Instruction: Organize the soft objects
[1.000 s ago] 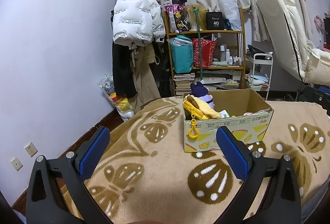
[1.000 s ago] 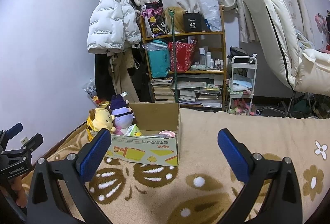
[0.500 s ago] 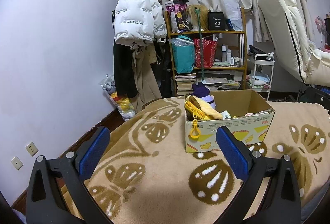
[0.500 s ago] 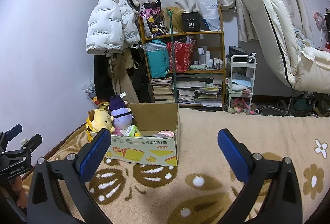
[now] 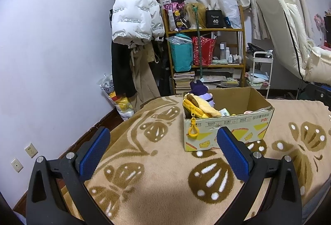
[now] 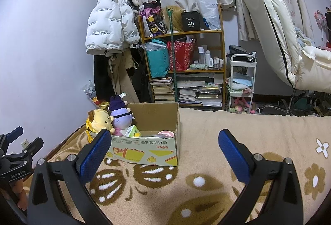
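The cardboard box on the blanket already holds 2 plush toys; nothing soft lies loose beside it. Left gripper and right gripper hover empty, jaws apart, so the task looks nearly done.

Even indoor light, sharp focus, strong fisheye bending, dark vignetted corners.

We saw a fleecy, deep-pile blanket, a matt corrugated cardboard box with printed sides, plush cloth toys, a glossy yellow plastic clip, and textured blue pads on matt black plastic fingers.
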### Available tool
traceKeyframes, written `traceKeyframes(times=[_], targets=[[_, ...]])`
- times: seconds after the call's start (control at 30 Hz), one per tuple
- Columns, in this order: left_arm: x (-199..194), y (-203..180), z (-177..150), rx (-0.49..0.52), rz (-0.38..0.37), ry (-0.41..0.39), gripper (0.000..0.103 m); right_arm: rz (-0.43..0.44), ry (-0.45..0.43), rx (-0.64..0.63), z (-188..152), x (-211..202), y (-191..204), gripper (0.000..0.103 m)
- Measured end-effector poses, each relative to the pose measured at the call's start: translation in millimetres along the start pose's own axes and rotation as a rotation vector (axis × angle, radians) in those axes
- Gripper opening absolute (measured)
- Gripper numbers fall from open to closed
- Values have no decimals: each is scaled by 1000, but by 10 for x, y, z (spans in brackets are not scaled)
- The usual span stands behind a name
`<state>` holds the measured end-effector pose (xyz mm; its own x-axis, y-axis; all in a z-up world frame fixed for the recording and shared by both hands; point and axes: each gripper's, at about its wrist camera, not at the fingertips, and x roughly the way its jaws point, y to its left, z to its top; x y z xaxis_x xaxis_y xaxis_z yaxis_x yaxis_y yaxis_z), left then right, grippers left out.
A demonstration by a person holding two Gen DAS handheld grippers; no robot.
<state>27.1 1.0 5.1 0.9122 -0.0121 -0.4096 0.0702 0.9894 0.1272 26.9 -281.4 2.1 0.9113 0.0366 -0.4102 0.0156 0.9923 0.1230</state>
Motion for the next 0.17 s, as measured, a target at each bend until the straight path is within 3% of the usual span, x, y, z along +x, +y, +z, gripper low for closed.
traceKeyframes(times=[0.17], targets=[[2,-7,-3,2,-2,2,102,0,0,-1,0,4,-6,103]])
